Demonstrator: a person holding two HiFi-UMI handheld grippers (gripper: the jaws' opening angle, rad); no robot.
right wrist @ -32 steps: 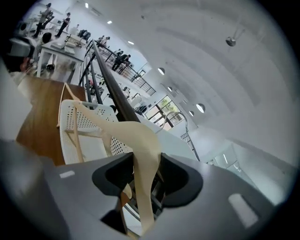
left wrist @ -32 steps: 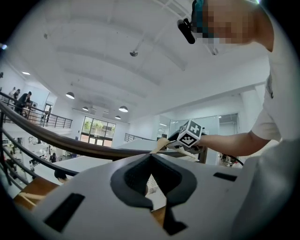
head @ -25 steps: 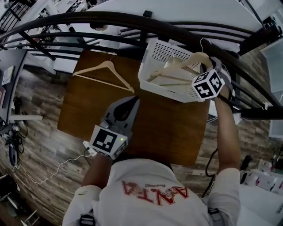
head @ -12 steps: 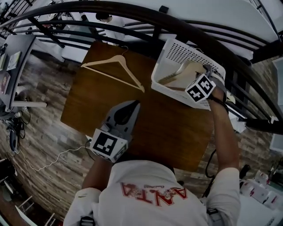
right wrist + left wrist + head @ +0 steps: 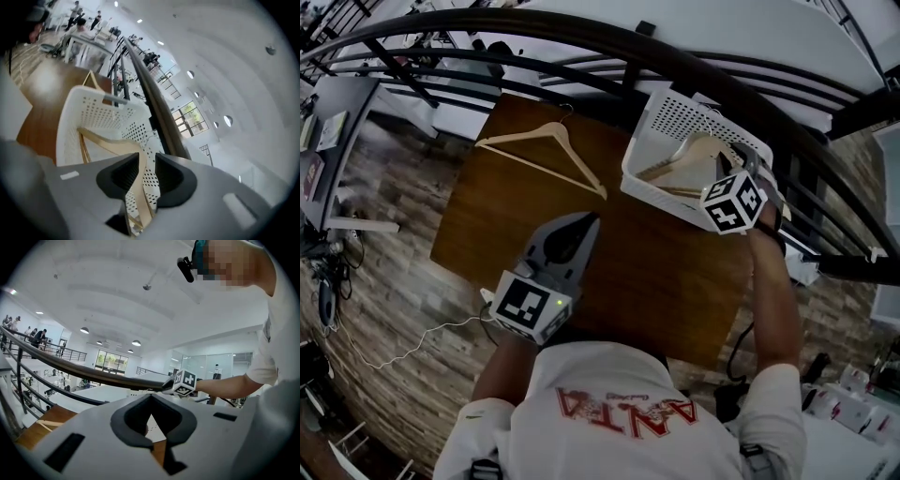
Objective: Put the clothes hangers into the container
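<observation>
Now: one hanger set down, one left to fetch.
Within the last second the right gripper has sunk over the container, and its hanger, then held above the rim, now lies inside. The jaws have just been closing and stand half-wide, the hanger's arm against one pad and clear of the other. The left gripper, jaws together and empty, hovers over the worktop near the container. A second hanger lies left of the container, probably the next pick.
</observation>
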